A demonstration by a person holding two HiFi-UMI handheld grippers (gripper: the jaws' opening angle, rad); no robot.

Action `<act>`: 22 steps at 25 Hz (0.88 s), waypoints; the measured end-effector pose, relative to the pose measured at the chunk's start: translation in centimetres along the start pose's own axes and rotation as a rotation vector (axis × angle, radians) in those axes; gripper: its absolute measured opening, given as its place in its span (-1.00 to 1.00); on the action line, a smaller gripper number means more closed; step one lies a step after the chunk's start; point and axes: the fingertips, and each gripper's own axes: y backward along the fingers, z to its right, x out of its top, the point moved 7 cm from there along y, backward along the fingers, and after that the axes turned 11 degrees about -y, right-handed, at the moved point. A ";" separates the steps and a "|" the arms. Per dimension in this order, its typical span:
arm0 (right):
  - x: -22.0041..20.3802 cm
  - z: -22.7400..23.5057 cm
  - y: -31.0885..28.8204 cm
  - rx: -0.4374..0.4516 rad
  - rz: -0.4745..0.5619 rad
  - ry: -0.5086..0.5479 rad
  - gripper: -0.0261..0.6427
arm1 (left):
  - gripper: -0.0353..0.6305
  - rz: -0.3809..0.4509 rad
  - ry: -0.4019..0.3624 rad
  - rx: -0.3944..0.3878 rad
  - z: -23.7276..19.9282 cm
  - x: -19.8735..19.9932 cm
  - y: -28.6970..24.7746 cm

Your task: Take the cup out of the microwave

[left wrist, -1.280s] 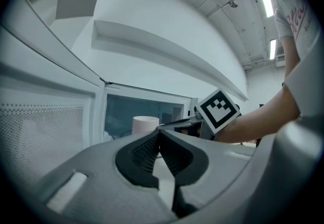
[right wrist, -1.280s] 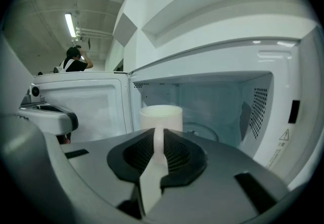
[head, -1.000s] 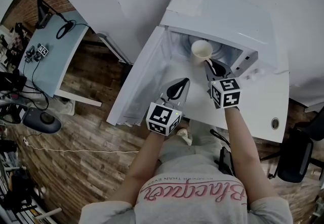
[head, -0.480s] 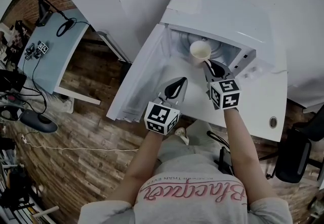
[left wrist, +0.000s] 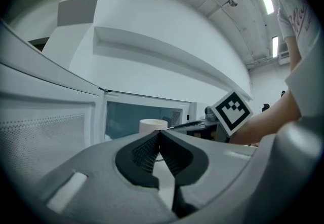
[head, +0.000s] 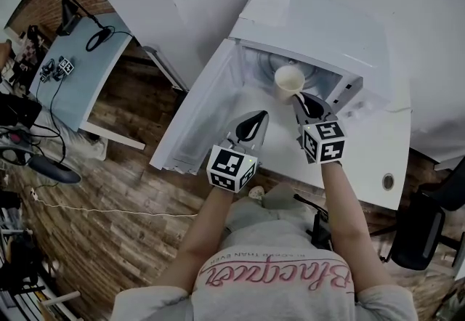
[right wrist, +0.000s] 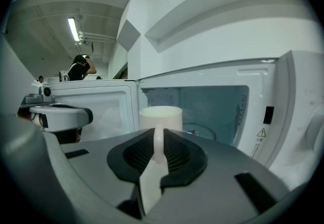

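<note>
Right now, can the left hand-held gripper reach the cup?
Probably yes: with the door open, nothing blocks the left hand-held gripper from the cup, though the right hand-held gripper holds its handle.

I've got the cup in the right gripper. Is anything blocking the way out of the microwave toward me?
Nothing visible does. The right gripper is shut on the handle of the cup at the mouth of the microwave. The door is swung wide to the left, and the left gripper, jaws together and empty, sits left of the path out.

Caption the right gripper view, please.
Right tool clamps the white cup by its handle at the open microwave.
</note>
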 end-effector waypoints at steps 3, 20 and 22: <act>0.0 0.1 0.5 0.012 -0.003 0.002 -0.77 | -0.88 0.001 -0.004 0.005 0.4 0.5 -0.2; 1.6 -0.5 4.5 0.076 -0.007 0.019 -0.77 | -0.88 0.006 -0.004 0.060 2.1 3.4 -0.1; 1.7 -0.5 4.9 0.079 -0.006 0.017 -0.77 | -0.88 0.008 -0.006 0.062 2.2 3.7 0.0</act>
